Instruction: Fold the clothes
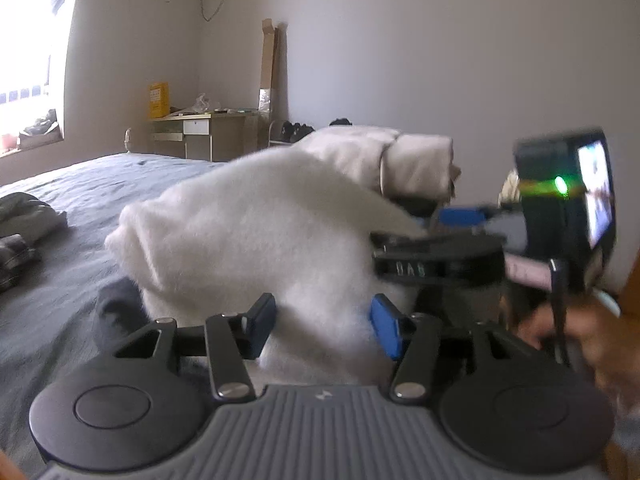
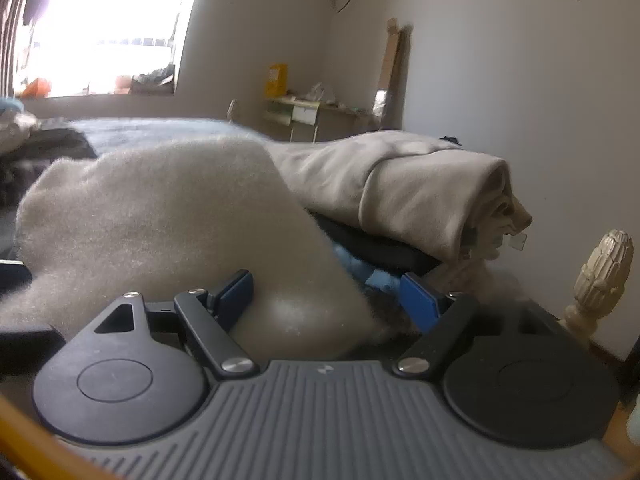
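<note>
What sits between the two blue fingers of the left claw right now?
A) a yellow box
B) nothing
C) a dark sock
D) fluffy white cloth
D: in the left wrist view, the fluffy white cloth fills the gap of the open left claw.

Left gripper (image 1: 322, 330) spread wide around fluffy white fleece garment (image 1: 256, 240) over grey-blue bedsheet (image 1: 60, 280); right gripper (image 1: 440, 258) alongside.

A bedroom in a home.
A big bed (image 1: 80, 192) with a dark blue cover fills the room, clothes (image 1: 28, 216) lie at 9 o'clock, and a small desk (image 1: 200, 132) stands by the window (image 1: 28, 60) at 11 o'clock.
</note>
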A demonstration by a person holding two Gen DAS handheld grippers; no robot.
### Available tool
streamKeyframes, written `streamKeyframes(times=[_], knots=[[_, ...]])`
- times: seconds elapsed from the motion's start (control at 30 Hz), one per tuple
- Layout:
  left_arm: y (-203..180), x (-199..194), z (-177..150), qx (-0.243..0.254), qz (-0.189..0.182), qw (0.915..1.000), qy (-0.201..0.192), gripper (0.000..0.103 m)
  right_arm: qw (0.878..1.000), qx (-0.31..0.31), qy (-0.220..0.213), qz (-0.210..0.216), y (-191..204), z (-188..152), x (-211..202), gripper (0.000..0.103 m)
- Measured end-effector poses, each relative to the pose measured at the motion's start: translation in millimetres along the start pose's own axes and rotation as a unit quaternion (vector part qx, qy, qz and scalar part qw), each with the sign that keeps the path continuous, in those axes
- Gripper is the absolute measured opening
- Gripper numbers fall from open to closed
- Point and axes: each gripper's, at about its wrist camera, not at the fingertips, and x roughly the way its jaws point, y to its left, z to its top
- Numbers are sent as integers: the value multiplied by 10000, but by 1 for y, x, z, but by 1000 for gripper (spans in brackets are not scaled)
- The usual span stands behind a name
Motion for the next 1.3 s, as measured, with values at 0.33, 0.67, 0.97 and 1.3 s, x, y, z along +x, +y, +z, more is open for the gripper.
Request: streamKeyframes(times=[0.33, 0.67, 0.97, 1.3], knots=[[5, -67, -38, -360, -9, 9993, -117, 69, 9997, -39, 129, -223, 2, 7, -22, 82], [-7, -145, -50, -300, 216, 9946, -971, 96, 9990, -395, -4, -225, 30, 0, -99, 99], [-7, -167, -72, -386, 275, 9934, -1045, 103, 9996, -13, 171, -211, 53, -12, -153, 102], [0, -169, -102, -411, 557, 9941, -835, 103, 9919, 1045, 441, -567, 58, -37, -188, 102]])
